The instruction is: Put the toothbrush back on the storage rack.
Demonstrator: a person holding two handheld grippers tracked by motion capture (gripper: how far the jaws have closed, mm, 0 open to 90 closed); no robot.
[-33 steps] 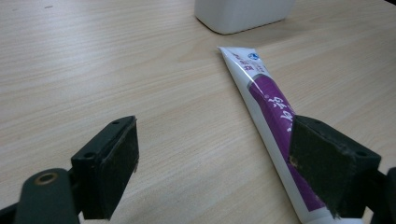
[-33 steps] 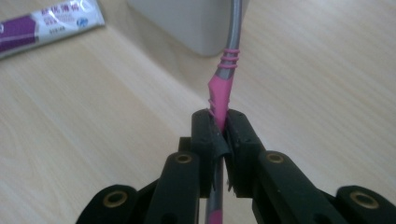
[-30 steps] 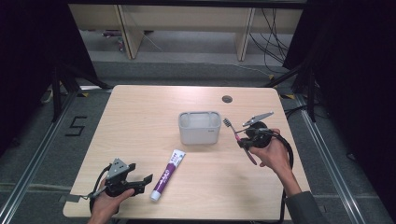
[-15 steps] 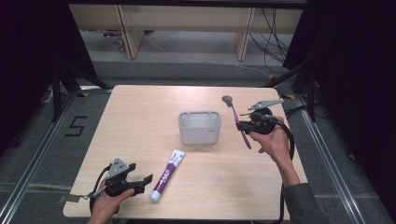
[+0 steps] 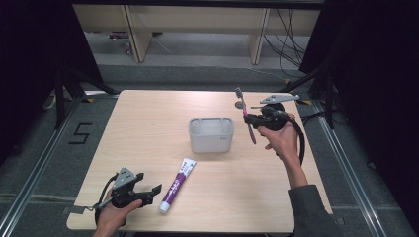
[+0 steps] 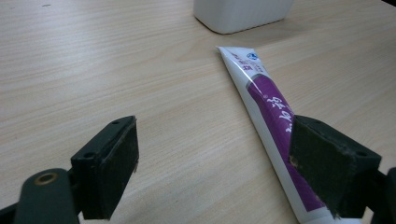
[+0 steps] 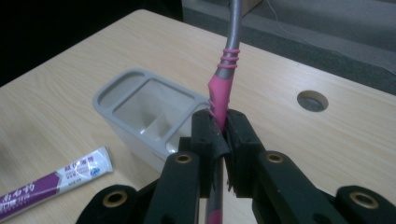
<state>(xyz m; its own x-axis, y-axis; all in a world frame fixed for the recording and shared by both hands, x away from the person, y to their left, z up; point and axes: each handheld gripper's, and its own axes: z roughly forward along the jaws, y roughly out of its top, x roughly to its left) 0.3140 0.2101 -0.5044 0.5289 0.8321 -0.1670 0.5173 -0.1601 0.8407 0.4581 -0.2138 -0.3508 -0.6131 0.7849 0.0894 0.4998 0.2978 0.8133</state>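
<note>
With the right gripper (image 5: 253,118) clamped on the toothbrush (image 5: 245,116) near the table's far right edge, the handle should be steadied upright over the holder (image 5: 211,134) (left gripper (image 5: 150,192) idle, jaws apart).

A lab or test studio: black curtains (image 5: 29,59) at nine and three o'clock, floor rails (image 5: 29,173), loose cables (image 5: 291,34) at one o'clock.

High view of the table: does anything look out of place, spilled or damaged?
Nothing stands out. The white and purple toothpaste tube lies flat and closed on the wooden table, the grey plastic holder stands upright, and the pink and grey toothbrush is clamped in the right hand-held gripper.
</note>
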